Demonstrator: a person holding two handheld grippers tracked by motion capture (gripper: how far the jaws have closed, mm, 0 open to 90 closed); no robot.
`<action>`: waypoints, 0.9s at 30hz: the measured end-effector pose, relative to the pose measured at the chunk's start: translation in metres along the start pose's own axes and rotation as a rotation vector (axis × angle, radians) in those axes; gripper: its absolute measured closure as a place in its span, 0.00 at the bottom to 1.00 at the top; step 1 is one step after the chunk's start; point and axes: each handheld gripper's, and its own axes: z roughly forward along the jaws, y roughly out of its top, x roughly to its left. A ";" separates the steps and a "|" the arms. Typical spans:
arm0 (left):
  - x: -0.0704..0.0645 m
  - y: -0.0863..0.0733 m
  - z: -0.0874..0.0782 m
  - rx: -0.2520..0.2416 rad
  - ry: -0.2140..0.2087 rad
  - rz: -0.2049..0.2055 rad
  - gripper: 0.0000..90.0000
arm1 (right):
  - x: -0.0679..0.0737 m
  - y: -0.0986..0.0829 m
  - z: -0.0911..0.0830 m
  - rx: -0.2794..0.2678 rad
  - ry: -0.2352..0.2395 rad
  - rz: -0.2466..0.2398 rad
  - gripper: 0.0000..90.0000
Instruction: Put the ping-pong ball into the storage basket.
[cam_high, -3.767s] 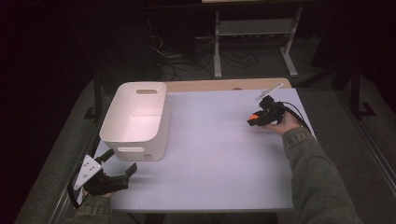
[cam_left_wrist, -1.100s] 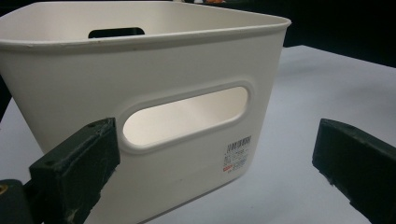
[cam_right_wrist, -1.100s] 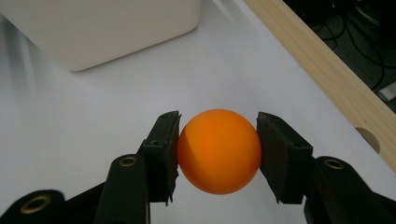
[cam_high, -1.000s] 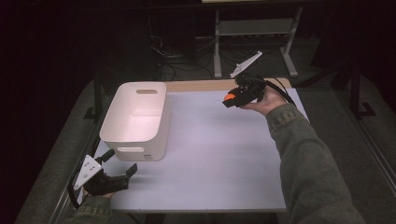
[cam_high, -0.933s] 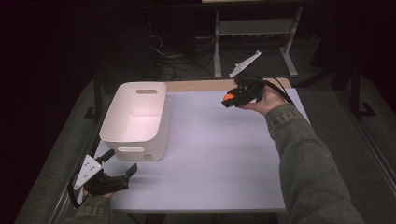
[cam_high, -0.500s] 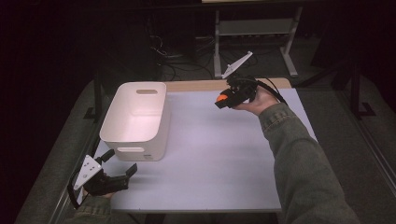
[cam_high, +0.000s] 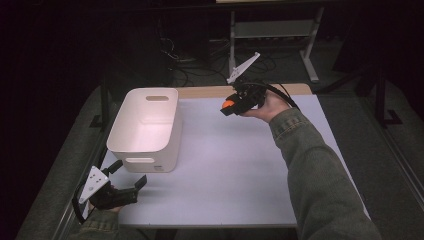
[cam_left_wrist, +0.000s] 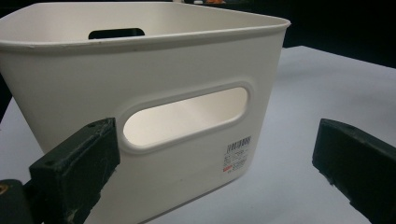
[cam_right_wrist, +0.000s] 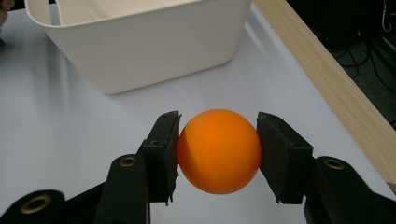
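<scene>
High view showed a white bench (cam_high: 225, 175) with a strip of pale wood along its far edge. A white bin (cam_high: 145, 129) stood toward the bench's left side, open at the top, with an oval handle slot in each short end wall.

The right hand-held gripper (cam_high: 228, 106) was held above the far part of the bench, to the right of the bin and well apart from it. A sleeved forearm (cam_high: 310, 170) reached in from the lower right. Its jaws were clamped on an orange ball (cam_high: 227, 104), which was off the bench surface. A grey three-cornered plate (cam_high: 243, 67) stood up from the top of this gripper.

In the right gripper view, the ball (cam_right_wrist: 218, 150) sat squarely between the two black jaws, each pad pressed against one side of it. The bin's (cam_right_wrist: 140, 42) long wall lay beyond, and the wooden strip (cam_right_wrist: 327, 84) ran along the right.

The left hand-held gripper (cam_high: 130, 175) rested low at the bench's near-left corner, just in front of the bin. Its jaws stood wide apart with nothing between them. In the left gripper view, the bin's (cam_left_wrist: 154, 93) near end wall faced the camera, close, with the handle slot (cam_left_wrist: 184, 116) and a small barcode label (cam_left_wrist: 237, 154) beneath it.
</scene>
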 end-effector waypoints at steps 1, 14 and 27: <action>0.000 0.000 0.000 -0.001 0.000 -0.001 0.00 | 0.001 0.002 0.001 0.003 0.000 -0.006 0.55; 0.000 0.000 0.000 -0.003 -0.003 -0.001 0.00 | 0.013 0.023 0.005 -0.018 0.018 -0.051 0.55; 0.000 0.000 -0.001 -0.004 -0.004 -0.001 0.00 | 0.023 0.038 0.008 -0.025 0.039 -0.086 0.55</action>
